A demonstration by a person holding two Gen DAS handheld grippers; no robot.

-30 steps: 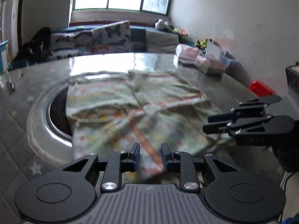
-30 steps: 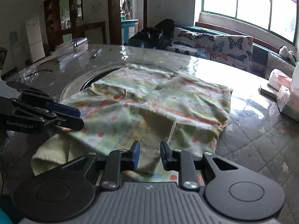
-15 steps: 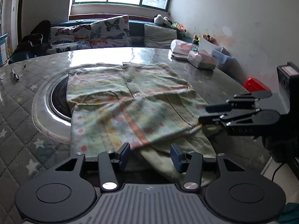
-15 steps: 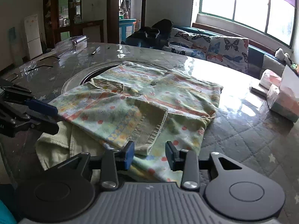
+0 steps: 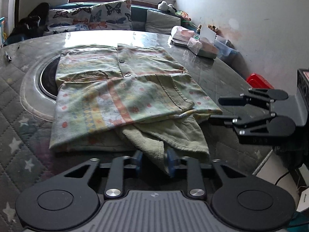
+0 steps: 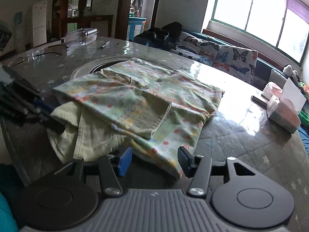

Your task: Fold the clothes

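Note:
A pale green patterned shirt (image 5: 123,89) lies folded on the grey quilted table (image 5: 21,104), its lower half laid back over the buttoned front. A plain green ribbed layer (image 5: 173,133) sticks out from under it at the near edge. My left gripper (image 5: 153,163) is open, fingers either side of that ribbed corner, holding nothing. My right gripper (image 6: 154,161) is open at the shirt's (image 6: 146,100) near edge, empty. The right gripper shows at the right of the left wrist view (image 5: 231,110), and the left gripper at the left of the right wrist view (image 6: 29,108).
A round dark inset with a pale rim (image 5: 38,89) sits in the table under the shirt's left side. Tissue packs and boxes (image 5: 200,44) stand at the far right edge. A pen (image 5: 8,57) lies far left. A clear plastic box (image 6: 81,35) stands at the far side.
Both grippers have opened and let go of the shirt hem, then drawn back toward the near edge. The folded-over half now lies flat on the shirt.

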